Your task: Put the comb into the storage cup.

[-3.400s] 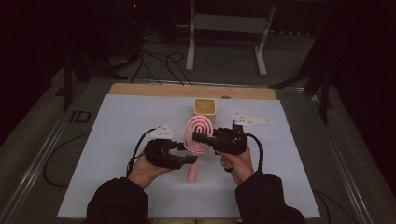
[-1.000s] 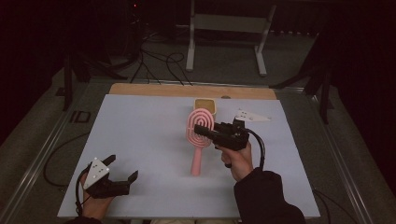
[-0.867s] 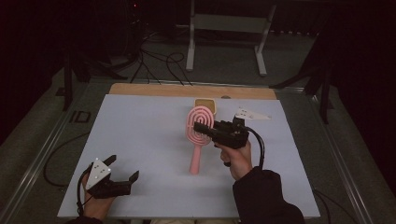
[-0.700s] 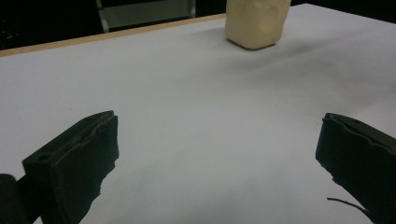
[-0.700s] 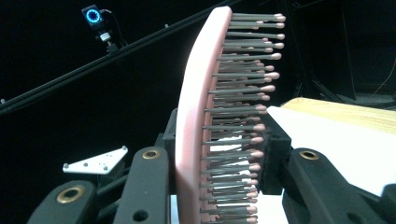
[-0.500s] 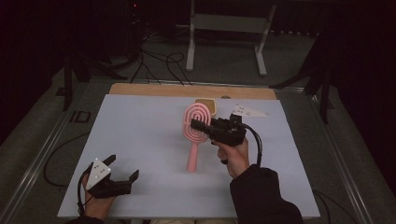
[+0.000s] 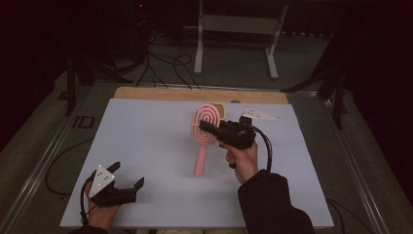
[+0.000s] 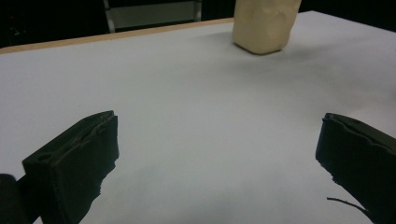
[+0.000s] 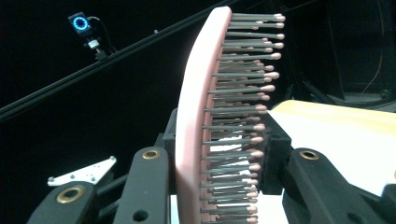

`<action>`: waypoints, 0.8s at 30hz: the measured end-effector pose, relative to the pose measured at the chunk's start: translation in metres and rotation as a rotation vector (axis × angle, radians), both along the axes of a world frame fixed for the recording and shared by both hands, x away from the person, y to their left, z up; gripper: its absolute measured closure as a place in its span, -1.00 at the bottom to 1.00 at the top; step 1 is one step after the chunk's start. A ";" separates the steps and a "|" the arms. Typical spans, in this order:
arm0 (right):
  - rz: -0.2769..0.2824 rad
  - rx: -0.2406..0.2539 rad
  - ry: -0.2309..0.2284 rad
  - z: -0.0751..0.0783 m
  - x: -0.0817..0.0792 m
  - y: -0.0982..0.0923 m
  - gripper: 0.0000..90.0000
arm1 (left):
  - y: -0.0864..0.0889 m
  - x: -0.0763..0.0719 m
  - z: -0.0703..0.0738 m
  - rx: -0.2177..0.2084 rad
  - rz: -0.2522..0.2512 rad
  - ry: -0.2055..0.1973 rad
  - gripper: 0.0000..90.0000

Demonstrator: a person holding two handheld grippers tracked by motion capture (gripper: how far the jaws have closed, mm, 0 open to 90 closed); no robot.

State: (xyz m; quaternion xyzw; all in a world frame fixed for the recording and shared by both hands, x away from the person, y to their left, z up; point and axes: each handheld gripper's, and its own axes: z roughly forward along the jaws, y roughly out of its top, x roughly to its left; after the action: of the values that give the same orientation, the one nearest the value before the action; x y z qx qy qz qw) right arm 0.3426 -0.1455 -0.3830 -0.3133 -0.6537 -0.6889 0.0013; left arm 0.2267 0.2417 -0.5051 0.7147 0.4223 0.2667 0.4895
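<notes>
Left gripper (image 7: 127, 187) rests at the table's seven o'clock corner, jaws spread wide with nothing between them; bare white table cover (image 8: 196, 116) lies ahead of it in the left gripper view, with a cream block (image 8: 265, 23) at one o'clock.

Table centre: the pink hairbrush (image 7: 204, 134) is off the surface, head up toward twelve o'clock, handle hanging toward six.

Right gripper (image 7: 205, 127), at the brush's three o'clock, is clamped across the brush head. The right gripper view shows the pink back against one pad and the bristles (image 9: 243, 121) against the other.

Judgement: pickup and lift are done; carrying and placement remain. No destination is evident.
</notes>
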 end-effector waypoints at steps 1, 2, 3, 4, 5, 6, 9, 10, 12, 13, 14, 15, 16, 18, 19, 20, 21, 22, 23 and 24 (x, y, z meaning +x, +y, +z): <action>-0.004 -0.002 0.002 0.000 0.001 0.000 0.42 | 0.001 0.000 0.000 -0.001 0.002 0.000 -1.00; -0.008 -0.002 0.001 -0.001 0.002 0.000 0.42 | 0.001 0.000 0.000 -0.002 0.006 0.001 -1.00; -0.010 -0.002 0.004 -0.001 0.002 0.000 0.42 | 0.002 0.000 0.000 -0.010 0.008 0.001 -1.00; -0.011 -0.005 0.004 -0.001 0.003 0.000 0.42 | 0.002 0.000 0.000 -0.012 0.007 0.004 -1.00; -0.013 -0.007 0.001 -0.002 0.004 0.000 0.42 | 0.003 0.000 0.000 -0.016 0.008 0.004 -1.00; -0.015 -0.009 0.003 -0.002 0.004 0.001 0.42 | 0.003 0.000 0.000 -0.015 0.007 0.004 -1.00; -0.019 -0.014 0.004 -0.001 0.004 0.001 0.42 | 0.002 0.001 -0.001 -0.010 0.006 0.006 -1.00; -0.021 -0.014 0.003 0.000 0.005 0.001 0.42 | 0.001 0.001 -0.001 -0.010 0.004 0.006 -1.00; -0.026 -0.016 0.002 0.001 0.006 0.000 0.42 | 0.001 0.001 -0.001 -0.006 0.002 0.009 -1.00; -0.027 -0.018 0.004 0.001 0.006 0.000 0.42 | 0.001 0.001 -0.001 -0.006 0.002 0.008 -1.00; -0.028 -0.015 0.005 0.002 0.006 0.000 0.42 | 0.001 0.001 -0.001 -0.005 0.001 0.009 -1.00; -0.028 -0.009 0.009 0.002 0.007 -0.001 0.42 | 0.001 0.001 -0.001 -0.007 0.000 0.009 -1.00; -0.027 -0.002 0.014 0.003 0.008 -0.001 0.42 | 0.000 0.001 -0.001 -0.007 0.000 0.009 -1.00; -0.028 0.002 0.017 0.004 0.009 -0.001 0.42 | 0.000 0.001 -0.001 -0.006 -0.001 0.010 -1.00; -0.031 -0.003 0.014 0.005 0.010 -0.002 0.42 | 0.000 0.001 -0.001 -0.005 -0.002 0.009 -1.00; -0.032 -0.008 0.011 0.006 0.010 -0.001 0.42 | 0.000 0.001 -0.001 -0.005 -0.002 0.010 -1.00; -0.032 -0.008 0.011 0.006 0.010 -0.001 0.42 | 0.000 0.001 -0.001 -0.005 -0.002 0.010 -1.00; -0.034 -0.012 0.009 0.007 0.011 -0.001 0.42 | -0.001 0.001 -0.001 -0.002 -0.006 0.011 -1.00; -0.039 -0.021 0.000 0.010 0.012 -0.002 0.42 | -0.001 0.001 -0.001 -0.002 -0.006 0.011 -1.00; -0.039 -0.021 0.000 0.010 0.012 -0.002 0.42 | -0.001 0.001 -0.001 -0.004 -0.005 0.011 -1.00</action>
State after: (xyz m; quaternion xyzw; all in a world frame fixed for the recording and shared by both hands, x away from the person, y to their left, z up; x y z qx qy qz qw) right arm 0.3546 -0.1470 -0.3733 -0.3262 -0.6547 -0.6817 -0.0155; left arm 0.2277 0.2405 -0.5062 0.7162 0.4240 0.2606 0.4893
